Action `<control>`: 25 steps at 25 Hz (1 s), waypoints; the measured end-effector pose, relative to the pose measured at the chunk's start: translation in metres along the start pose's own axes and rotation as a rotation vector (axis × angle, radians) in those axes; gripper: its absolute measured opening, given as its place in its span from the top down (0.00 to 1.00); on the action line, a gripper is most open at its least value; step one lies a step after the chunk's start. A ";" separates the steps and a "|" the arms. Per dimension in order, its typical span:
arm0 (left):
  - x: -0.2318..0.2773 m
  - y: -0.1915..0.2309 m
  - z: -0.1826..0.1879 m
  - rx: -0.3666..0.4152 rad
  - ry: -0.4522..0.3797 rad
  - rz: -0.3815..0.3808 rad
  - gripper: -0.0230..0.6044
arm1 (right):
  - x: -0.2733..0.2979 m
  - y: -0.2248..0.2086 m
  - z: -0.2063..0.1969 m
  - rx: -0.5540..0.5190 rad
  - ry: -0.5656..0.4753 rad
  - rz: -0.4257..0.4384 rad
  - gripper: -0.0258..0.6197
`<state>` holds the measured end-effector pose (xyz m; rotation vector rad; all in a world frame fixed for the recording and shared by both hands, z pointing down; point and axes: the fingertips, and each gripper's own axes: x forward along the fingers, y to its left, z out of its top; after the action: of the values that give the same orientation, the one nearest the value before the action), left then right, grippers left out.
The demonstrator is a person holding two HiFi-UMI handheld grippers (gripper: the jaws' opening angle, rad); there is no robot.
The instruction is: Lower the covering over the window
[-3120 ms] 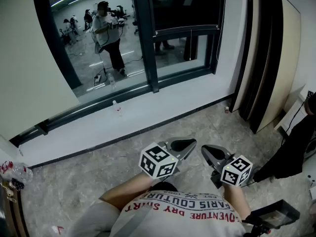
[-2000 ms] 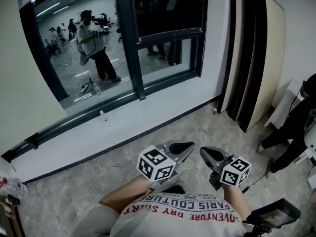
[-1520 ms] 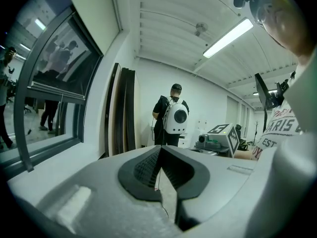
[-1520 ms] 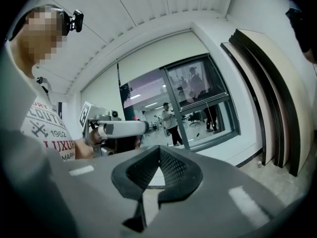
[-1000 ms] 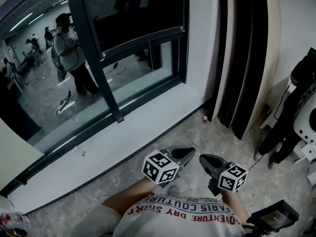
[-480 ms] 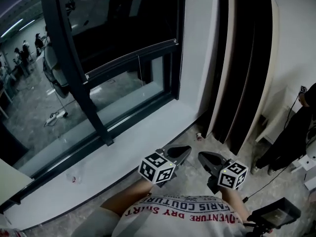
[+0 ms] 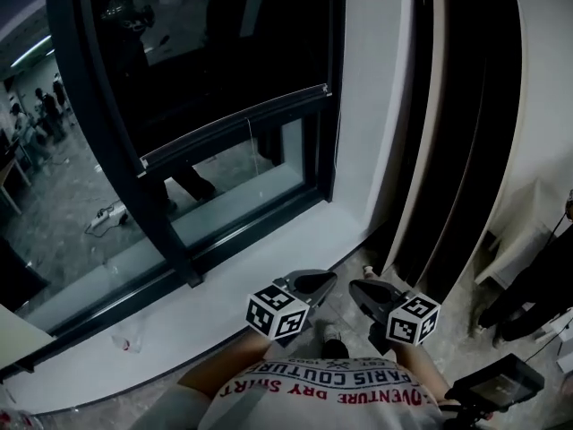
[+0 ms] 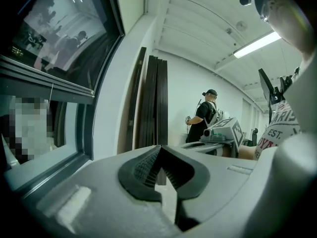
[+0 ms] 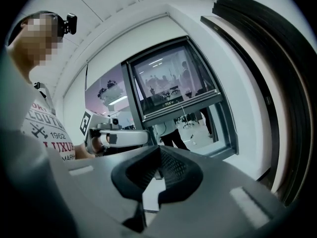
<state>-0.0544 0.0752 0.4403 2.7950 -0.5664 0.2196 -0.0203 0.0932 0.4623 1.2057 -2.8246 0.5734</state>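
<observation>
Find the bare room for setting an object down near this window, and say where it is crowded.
Free: the white window sill, bare from the clear plastic item at its left to the wall. Crowded: the floor on the right, with leaning dark panels, a small container at their foot and a person in black.

The view has swung toward the right end of the window point(image 7: 233, 79), which now looks bigger and closer. Its thick dark post point(image 7: 116, 150) has slid from 12 o'clock over to 9 o'clock. The person in the white shirt, mirrored in the glass before, has gone out of sight. The dark boards point(image 7: 466, 150) by the wall now stand tall at 2 o'clock. The small bottle point(image 7: 125, 337) on the sill point(image 7: 269, 258) has slid down to 8 o'clock. The left tool point(image 7: 320, 280) and right tool point(image 7: 363, 291) sit a little lower, nearer 6 o'clock.
</observation>
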 end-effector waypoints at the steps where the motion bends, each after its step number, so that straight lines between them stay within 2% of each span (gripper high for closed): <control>1: 0.013 0.015 0.002 -0.009 0.005 0.013 0.96 | 0.010 -0.017 0.005 0.001 0.005 0.011 0.95; 10: 0.145 0.153 0.055 -0.057 0.022 0.093 0.96 | 0.086 -0.192 0.075 0.013 0.030 0.046 0.95; 15: 0.204 0.209 0.105 -0.046 -0.005 0.130 0.96 | 0.110 -0.272 0.128 -0.063 0.027 0.030 0.95; 20: 0.230 0.232 0.133 -0.007 -0.015 0.146 0.96 | 0.120 -0.306 0.161 -0.087 -0.008 0.045 0.95; 25: 0.240 0.245 0.142 0.009 -0.026 0.152 0.96 | 0.124 -0.319 0.177 -0.120 -0.042 0.043 0.95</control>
<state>0.0799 -0.2699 0.4132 2.7684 -0.7864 0.2175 0.1391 -0.2552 0.4203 1.1526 -2.8787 0.3785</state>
